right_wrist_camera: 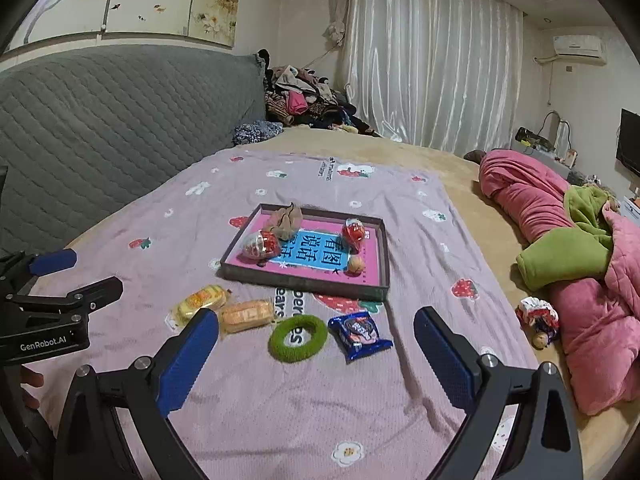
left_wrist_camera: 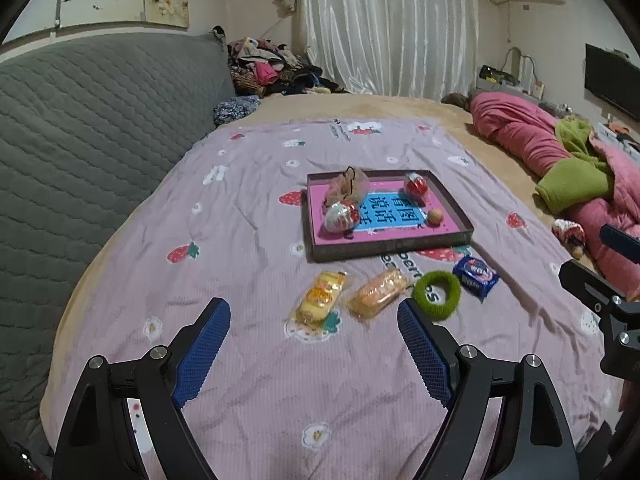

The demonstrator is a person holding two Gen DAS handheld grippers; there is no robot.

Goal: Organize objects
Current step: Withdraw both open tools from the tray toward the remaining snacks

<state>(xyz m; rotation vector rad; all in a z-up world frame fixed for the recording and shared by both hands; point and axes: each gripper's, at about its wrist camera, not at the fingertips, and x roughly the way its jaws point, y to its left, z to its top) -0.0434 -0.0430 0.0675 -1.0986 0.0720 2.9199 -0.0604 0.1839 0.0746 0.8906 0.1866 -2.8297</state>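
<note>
A shallow pink box lid [left_wrist_camera: 394,247] [right_wrist_camera: 384,248] lies on the lilac strawberry blanket and holds two red-and-white toy eggs [left_wrist_camera: 342,216] [right_wrist_camera: 260,244], a beige cloth pouch [left_wrist_camera: 348,186] and a small round ball [left_wrist_camera: 435,216]. In front of it lie a yellow snack pack [left_wrist_camera: 320,298] [right_wrist_camera: 202,300], an orange snack pack [left_wrist_camera: 380,290] [right_wrist_camera: 246,314], a green fuzzy ring [left_wrist_camera: 437,290] [right_wrist_camera: 298,338] and a blue biscuit packet [left_wrist_camera: 476,274] [right_wrist_camera: 360,334]. My left gripper [left_wrist_camera: 314,312] hovers open just short of the yellow and orange packs. My right gripper [right_wrist_camera: 316,326] stands open around the ring and blue packet, above them.
A grey quilted headboard [left_wrist_camera: 80,128] runs along the left. A rolled pink and green quilt [right_wrist_camera: 580,264] lies on the right of the bed, with a small doll [right_wrist_camera: 538,320] beside it. Clothes are piled at the far corner [left_wrist_camera: 268,68].
</note>
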